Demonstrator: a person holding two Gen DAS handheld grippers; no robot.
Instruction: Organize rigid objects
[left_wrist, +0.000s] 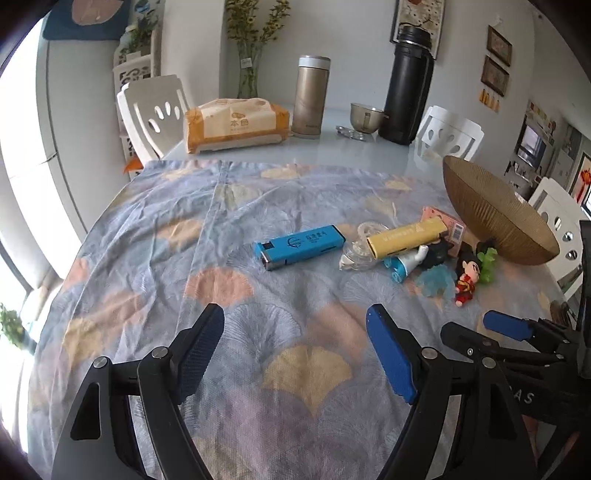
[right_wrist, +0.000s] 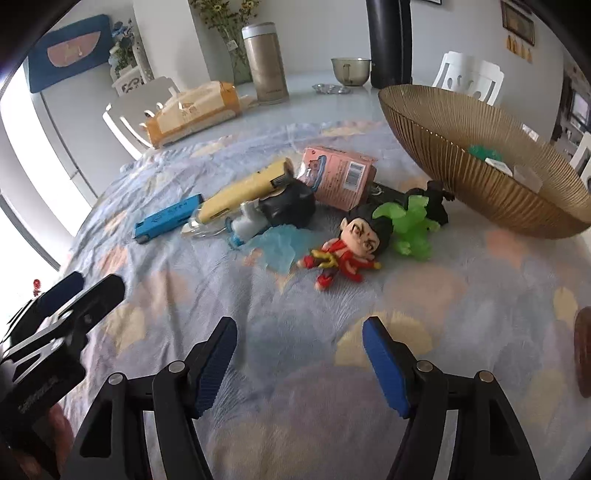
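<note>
A pile of small objects lies on the patterned cloth: a blue lighter-like box (left_wrist: 299, 245) (right_wrist: 168, 218), a yellow bar (left_wrist: 410, 236) (right_wrist: 245, 192), a pink carton (right_wrist: 338, 175), a red doll figure (right_wrist: 349, 249) (left_wrist: 467, 278), a green toy (right_wrist: 410, 225) and a clear plastic piece (left_wrist: 356, 254). A brown ribbed bowl (right_wrist: 480, 173) (left_wrist: 498, 218) stands right of the pile and holds a few small items. My left gripper (left_wrist: 295, 354) is open and empty, above the cloth in front of the blue box. My right gripper (right_wrist: 299, 362) is open and empty, in front of the doll.
At the table's far side stand a tissue pack (left_wrist: 234, 123), a gold flask (left_wrist: 310, 98), a black thermos (left_wrist: 406, 85) and a small glass bowl (left_wrist: 365, 116). White chairs (left_wrist: 155, 110) surround the table. The right gripper shows at the left wrist view's right edge (left_wrist: 517, 332).
</note>
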